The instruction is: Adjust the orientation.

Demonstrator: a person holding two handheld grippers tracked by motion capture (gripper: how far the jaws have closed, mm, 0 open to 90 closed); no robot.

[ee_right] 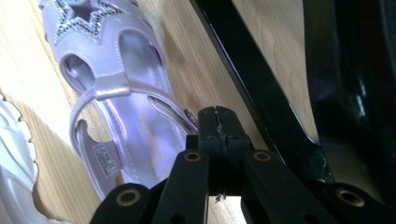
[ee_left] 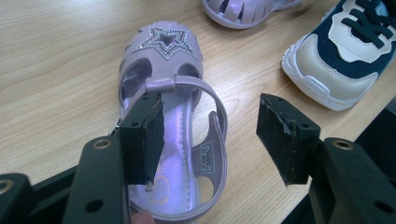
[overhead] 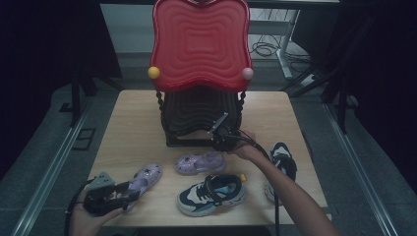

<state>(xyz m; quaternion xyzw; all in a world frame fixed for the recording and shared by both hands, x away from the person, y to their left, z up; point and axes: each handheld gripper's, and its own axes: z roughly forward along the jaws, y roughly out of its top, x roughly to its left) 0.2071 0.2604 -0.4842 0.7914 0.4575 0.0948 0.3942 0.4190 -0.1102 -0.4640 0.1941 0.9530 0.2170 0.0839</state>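
Two pairs of children's shoes lie on the wooden desk [overhead: 133, 123] in front of a black shoe rack [overhead: 196, 118] with a red wavy top [overhead: 199, 44]. The left gripper [ee_left: 210, 135] is at the near left corner with its jaws spread wide. One pad sits over the insole of a lilac star sandal [ee_left: 161, 70] and the other is out past the heel strap, so it holds nothing yet.

The right gripper [ee_right: 217, 122] has its jaws pressed together, with nothing between them that I can make out. It sits low by the rack's black base rail [ee_right: 252, 88], just beside the heel of the second lilac sandal [ee_right: 126, 107].

A navy-and-white sneaker [overhead: 211, 194] rests mid-desk and its mate [overhead: 281, 167] lies by the right forearm.

If the left jaws close where they are, I'd guess they pinch only the thin strap. The sandal could then dangle or twist free. The right gripper could also knock the rail or nudge its sandal.
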